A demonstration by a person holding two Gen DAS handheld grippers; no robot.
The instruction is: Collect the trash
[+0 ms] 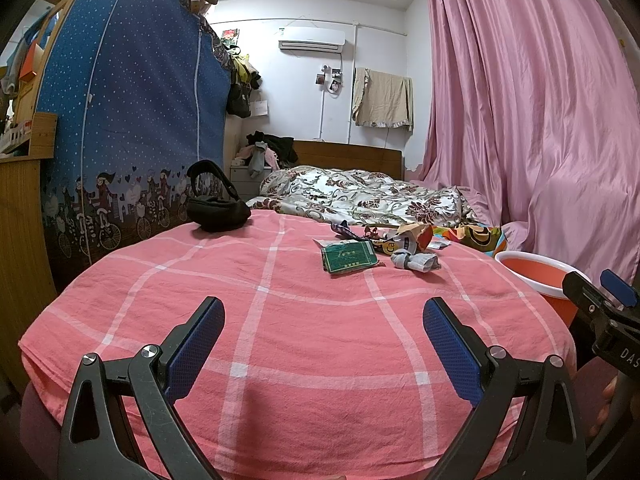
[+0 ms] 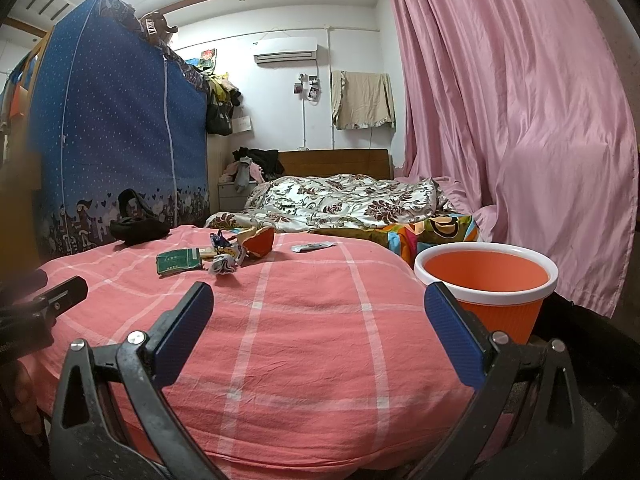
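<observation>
Trash heap (image 1: 376,248) mid-bed on the pink checked sheet (image 1: 280,340): green packet (image 1: 349,258) nearest, crumpled grey-white wrapper (image 1: 416,261) just right of it, torn orange-lined wrapper (image 2: 260,242) and small foil bits behind, a flat sachet (image 2: 312,246) lying apart toward the quilt. Nothing yet picked up. Orange bin (image 2: 486,280) with white rim standing off the bed's right edge, empty so far as can be seen.

Left gripper (image 1: 324,332): jaws spread wide, holding nothing, low over the sheet's near end. Right gripper (image 2: 318,320): likewise spread and empty, its right finger just in front of the bin.

Step in hand, by judgement: the start, the reach toward the first piece. Next move likely calling for a forward reach over bare sheet to the green packet or the grey wrapper, jaws lowered around it, then a pinch and a carry rightward to the bin.

Open room plentiful between grippers and heap. Black pouch (image 1: 218,210) at the left edge, well apart from the trash. Floral quilt (image 1: 360,196) behind the heap, pink curtain (image 1: 540,120) hanging close beyond the bin.
</observation>
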